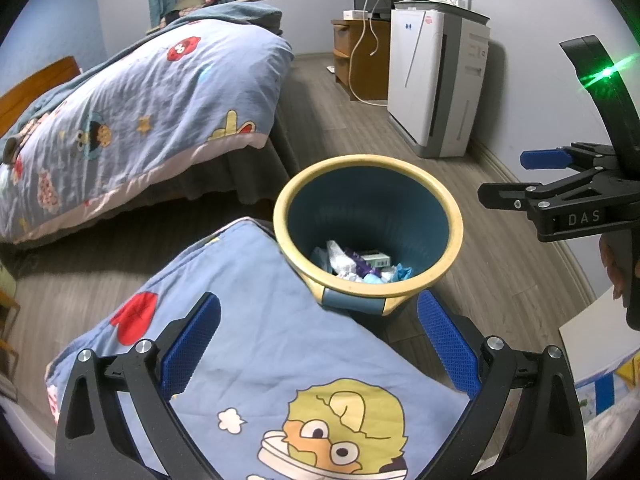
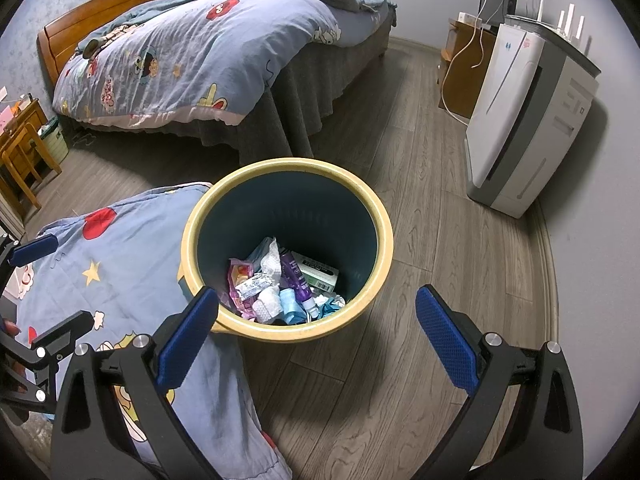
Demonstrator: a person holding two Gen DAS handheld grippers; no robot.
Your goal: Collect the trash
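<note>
From my left wrist camera, my left gripper [image 1: 318, 344] stands with its jaws spread wide and nothing between the blue pads [image 1: 192, 346]. Below them lies a corner of a blue cartoon-print quilt [image 1: 256, 332]. Just past the quilt's edge stands the waste bin [image 1: 448, 208], dark teal inside with a pale yellow rim, upright on the wood-plank floor [image 1: 340, 120]. The trash [image 1: 356, 265] sits at its bottom: crumpled white tissue, a small box, bits of blue and purple wrapping. My right gripper [image 1: 502, 178] reaches in from the right edge, near the bin's rim but apart from it, its fingers parted and bare. Farther back are a bed [image 1: 140, 112] under a matching quilt and a white air purifier [image 1: 436, 84] against the wall.

From my right wrist camera, my right gripper [image 2: 318, 344] is likewise released, jaws wide and holding nothing. The waste bin [image 2: 384, 216] is directly ahead; my left-hand pad overlaps its near rim in the view, though I cannot tell whether it touches. Inside, the trash [image 2: 280, 286] shows more plainly: a purple bottle, a white carton, pink and silver wrappers, tissue, blue scraps. The quilt [image 2: 120, 264] drapes beside the bin's left side. My left gripper [image 2: 54, 288] shows at the left edge, opened too.
</note>
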